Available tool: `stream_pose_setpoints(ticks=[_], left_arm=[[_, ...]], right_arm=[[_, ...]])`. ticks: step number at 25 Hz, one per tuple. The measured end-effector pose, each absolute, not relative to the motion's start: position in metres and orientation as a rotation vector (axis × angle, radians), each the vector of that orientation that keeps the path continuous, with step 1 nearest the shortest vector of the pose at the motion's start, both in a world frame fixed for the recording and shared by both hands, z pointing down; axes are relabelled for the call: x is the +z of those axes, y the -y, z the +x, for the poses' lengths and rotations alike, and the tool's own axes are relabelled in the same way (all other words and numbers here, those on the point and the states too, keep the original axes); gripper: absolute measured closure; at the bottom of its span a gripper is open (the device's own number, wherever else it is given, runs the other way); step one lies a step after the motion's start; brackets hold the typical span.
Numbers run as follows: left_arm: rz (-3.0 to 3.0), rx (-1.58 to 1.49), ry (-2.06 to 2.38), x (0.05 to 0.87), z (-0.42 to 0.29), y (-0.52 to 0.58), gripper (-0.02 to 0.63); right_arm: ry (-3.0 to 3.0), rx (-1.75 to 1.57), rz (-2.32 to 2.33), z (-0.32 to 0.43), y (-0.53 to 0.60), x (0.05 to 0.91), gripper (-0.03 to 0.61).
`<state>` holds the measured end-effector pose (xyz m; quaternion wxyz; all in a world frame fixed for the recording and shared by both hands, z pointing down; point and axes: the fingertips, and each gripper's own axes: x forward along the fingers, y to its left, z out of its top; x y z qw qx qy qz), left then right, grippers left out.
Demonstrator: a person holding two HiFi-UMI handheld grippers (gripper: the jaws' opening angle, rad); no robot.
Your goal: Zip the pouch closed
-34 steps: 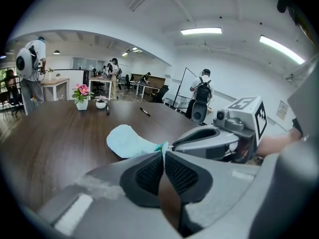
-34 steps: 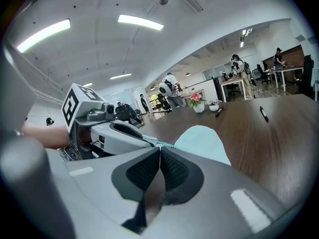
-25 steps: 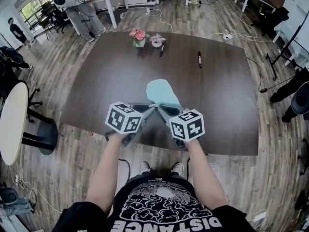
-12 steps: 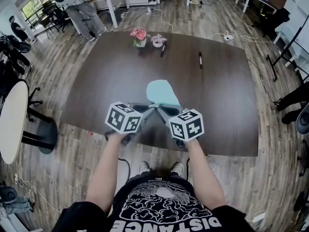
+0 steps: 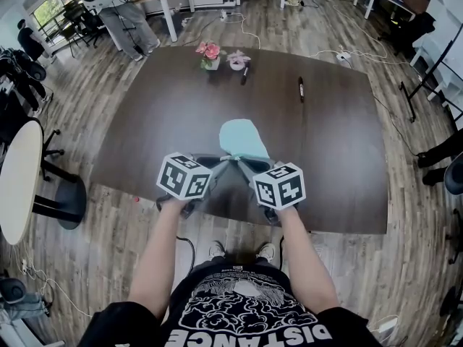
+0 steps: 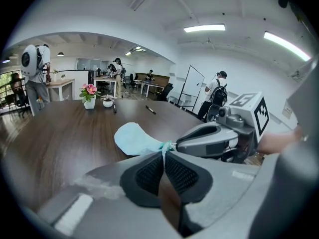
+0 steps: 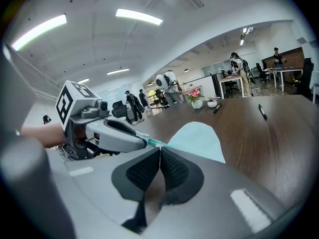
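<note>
At the near edge of the dark brown wooden table [image 5: 145,121] lies the pale blue soft fabric pouch [image 5: 242,137], flat and limp. It looks light and would likely bunch unless held taut. The left gripper [image 6: 163,154] and right gripper [image 7: 160,151] meet at its near end, each with jaws pressed together on the teal zip tape [image 7: 152,142], the sensible hold. The pouch shows no label; the only legible print is "DISTANCE" on the black shirt [image 5: 249,302].

The person's black shirt [image 5: 246,306] reads "DISTANCE".
</note>
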<state>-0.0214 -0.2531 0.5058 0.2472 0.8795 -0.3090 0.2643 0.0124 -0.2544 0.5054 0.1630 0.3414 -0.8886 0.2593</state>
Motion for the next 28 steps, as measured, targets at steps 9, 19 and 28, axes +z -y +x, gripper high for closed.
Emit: stream_pose_setpoints(ticks=[9, 19, 28], left_arm=[[2.373, 0.705, 0.88, 0.507, -0.028, 0.254, 0.595], [2.346, 0.692, 0.923, 0.511, -0.04, 0.256, 0.595], [2.341, 0.687, 0.935, 0.509, -0.041, 0.257, 0.594]], right_arm=[[2.518, 0.75, 0.983, 0.015, 0.254, 0.508, 0.571], [2.503, 0.744, 0.995, 0.016, 0.254, 0.513, 0.572], [2.507, 0.742, 0.989, 0.017, 0.254, 0.51, 0.571]])
